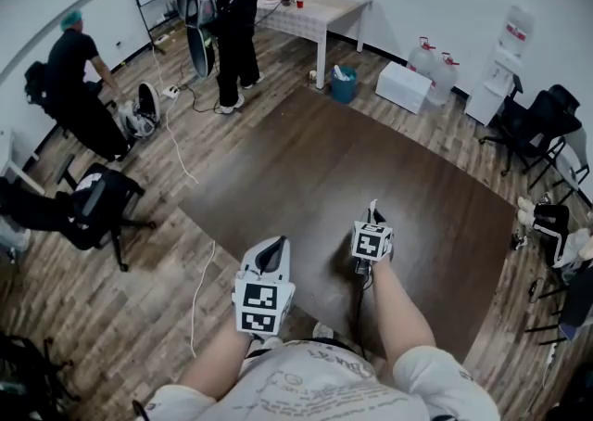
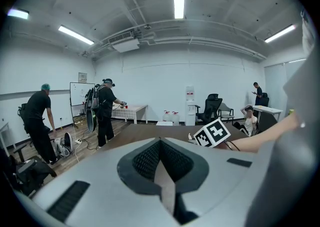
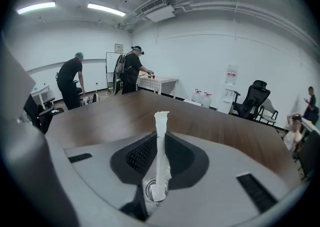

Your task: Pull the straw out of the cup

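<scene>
A white paper-wrapped straw stands upright in a clear cup, of which only the rim shows low between the jaws in the right gripper view. My right gripper is shut on the straw, with its black pads against both sides. In the head view the right gripper is over the near part of the dark brown table, and the cup is hidden under it. My left gripper hovers to its left at the table's near edge. Its jaws meet at the tips with nothing between them.
A person in black stands at a white table at the back, and another bends at the far left. Water jugs, a blue bin, office chairs and floor cables ring the brown table.
</scene>
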`<action>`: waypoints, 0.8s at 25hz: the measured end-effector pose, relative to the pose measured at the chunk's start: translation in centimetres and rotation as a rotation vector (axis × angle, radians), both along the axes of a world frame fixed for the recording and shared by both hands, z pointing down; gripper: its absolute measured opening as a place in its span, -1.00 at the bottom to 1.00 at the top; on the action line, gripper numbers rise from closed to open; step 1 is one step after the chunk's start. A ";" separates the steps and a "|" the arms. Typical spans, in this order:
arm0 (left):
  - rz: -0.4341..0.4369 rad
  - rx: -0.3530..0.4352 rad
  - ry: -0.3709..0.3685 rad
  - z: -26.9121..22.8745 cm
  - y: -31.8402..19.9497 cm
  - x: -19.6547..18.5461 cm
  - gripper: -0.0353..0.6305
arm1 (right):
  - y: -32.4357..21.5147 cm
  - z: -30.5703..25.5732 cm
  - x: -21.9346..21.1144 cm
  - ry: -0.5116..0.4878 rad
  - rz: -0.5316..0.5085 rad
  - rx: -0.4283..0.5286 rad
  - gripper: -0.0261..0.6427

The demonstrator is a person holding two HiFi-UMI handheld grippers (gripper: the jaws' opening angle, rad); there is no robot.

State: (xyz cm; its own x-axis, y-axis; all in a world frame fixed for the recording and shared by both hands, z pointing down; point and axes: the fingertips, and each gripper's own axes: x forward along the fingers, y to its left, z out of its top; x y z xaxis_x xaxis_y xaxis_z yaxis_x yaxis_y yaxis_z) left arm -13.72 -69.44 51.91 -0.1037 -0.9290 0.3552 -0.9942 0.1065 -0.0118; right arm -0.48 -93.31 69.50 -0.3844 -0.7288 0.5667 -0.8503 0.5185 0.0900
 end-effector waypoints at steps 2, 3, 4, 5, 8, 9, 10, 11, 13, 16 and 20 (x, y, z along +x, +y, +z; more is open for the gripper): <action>0.002 0.000 -0.001 0.1 -0.2 0.2 -0.89 | -0.1 -0.4 -0.1 -0.016 -0.005 -0.001 -0.74; 0.004 0.001 -0.002 0.1 -0.4 0.3 -0.89 | 0.0 -0.6 -0.1 -0.023 -0.010 -0.003 -0.75; 0.007 0.001 -0.003 0.1 -0.5 0.4 -0.89 | 0.1 -1.0 -0.2 -0.030 -0.016 -0.001 -0.75; 0.010 0.001 -0.004 0.1 -0.6 0.4 -0.89 | 0.3 -1.5 -0.3 -0.039 -0.021 0.005 -0.75; 0.022 0.004 -0.003 0.2 -0.8 0.6 -0.89 | 0.9 -3.9 -0.5 -0.088 -0.029 0.050 -0.75; 0.027 0.008 -0.001 0.1 -0.9 0.6 -0.89 | 1.1 -4.9 -0.6 -0.110 -0.030 0.069 -0.75; 0.031 0.012 0.001 0.1 -1.0 0.7 -0.89 | 1.4 -5.9 -0.6 -0.131 -0.032 0.086 -0.75; 0.035 0.016 0.003 0.0 -1.1 0.8 -0.89 | 1.7 -6.9 -0.6 -0.150 -0.035 0.101 -0.75; 0.043 0.023 0.005 -0.2 -1.3 0.9 -0.89 | 2.7 -9.0 -0.7 -0.183 -0.050 0.138 -0.75; 0.057 0.033 0.012 -0.4 -1.4 1.0 -0.89 | 5.0 -12.5 -0.9 -0.218 -0.096 0.213 -0.75; 0.082 0.048 0.034 -0.4 -1.5 1.8 -0.89 | 9.2 -17.0 -0.9 -0.258 -0.165 0.317 -0.75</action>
State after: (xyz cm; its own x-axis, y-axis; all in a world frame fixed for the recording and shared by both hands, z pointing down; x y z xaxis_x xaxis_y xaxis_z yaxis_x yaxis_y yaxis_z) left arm -11.96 -70.98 51.46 -0.0156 -0.9501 0.3117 -0.9994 0.0246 0.0249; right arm -1.37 -84.11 52.48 -0.6096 -0.7684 0.1950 -0.7742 0.6299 0.0620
